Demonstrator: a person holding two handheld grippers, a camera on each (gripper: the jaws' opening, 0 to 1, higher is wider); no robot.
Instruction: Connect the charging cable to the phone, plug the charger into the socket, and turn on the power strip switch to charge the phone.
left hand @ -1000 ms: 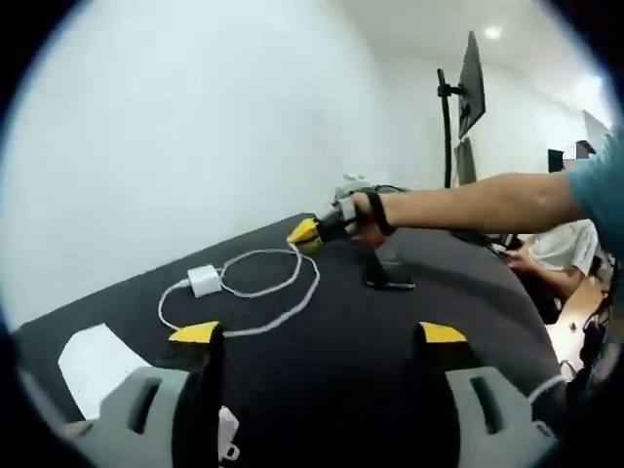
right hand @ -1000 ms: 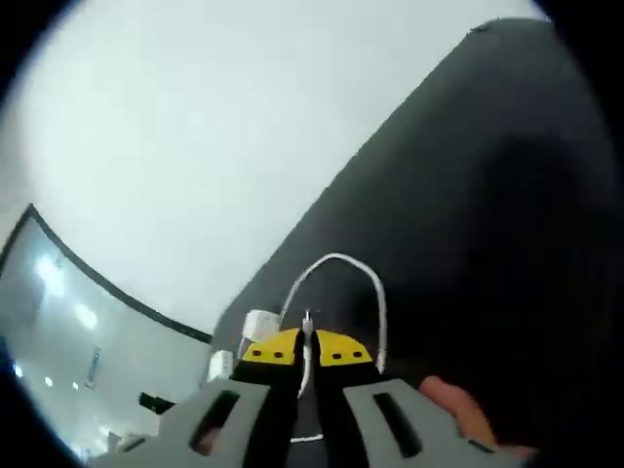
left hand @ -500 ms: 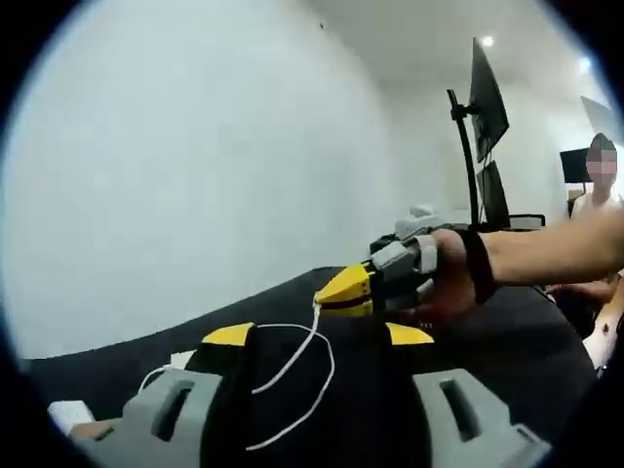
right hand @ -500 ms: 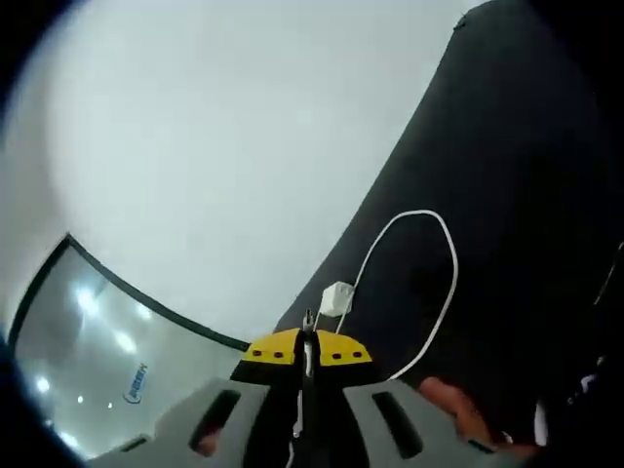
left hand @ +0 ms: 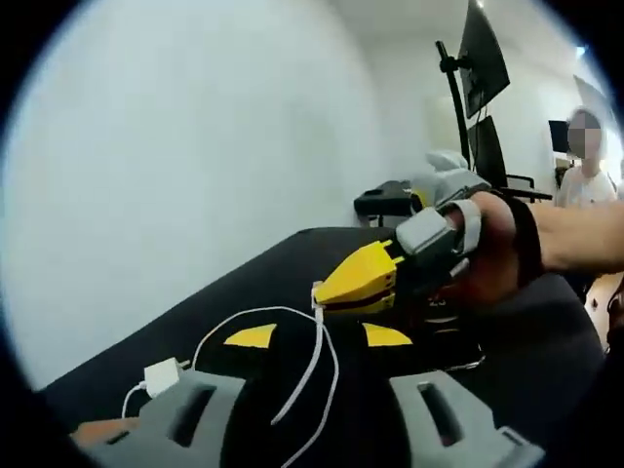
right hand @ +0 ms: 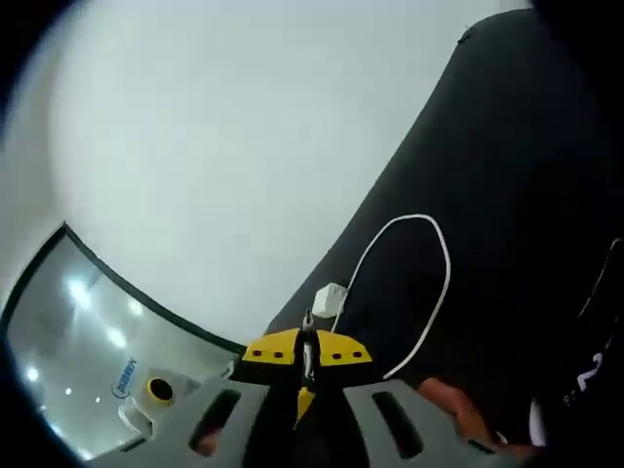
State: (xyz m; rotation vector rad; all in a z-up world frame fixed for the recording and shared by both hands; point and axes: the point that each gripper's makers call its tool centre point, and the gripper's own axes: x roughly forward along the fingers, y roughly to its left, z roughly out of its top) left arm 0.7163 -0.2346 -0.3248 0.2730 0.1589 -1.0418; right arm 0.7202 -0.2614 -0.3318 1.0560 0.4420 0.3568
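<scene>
In the left gripper view, the left gripper (left hand: 317,337) is seen with its yellow-tipped jaws held apart, nothing gripped between them; a phone is not made out in either view. The right gripper (left hand: 319,294) is brought in from the right, gripped by a hand (left hand: 487,249), and its yellow jaws are closed on the cable (left hand: 317,366) at its end; that end is held just above and between the left jaws. From there the white cable is hung down between the left jaws and looped back over the black table (left hand: 273,273) to the white charger (left hand: 161,375), which is lain on the table to the left of the left jaws. Monitors (left hand: 483,49) on a stand are seen behind, against a white wall (left hand: 195,146).

In the right gripper view, the right gripper (right hand: 306,343) is shown with its jaws pressed together on the cable's plug (right hand: 307,322), whose tip is poked out past the jaw tips; the cable (right hand: 429,234) is arched over the table (right hand: 507,146) beyond the jaws and is run to the charger (right hand: 330,297), which is lain just past the jaw tips.
</scene>
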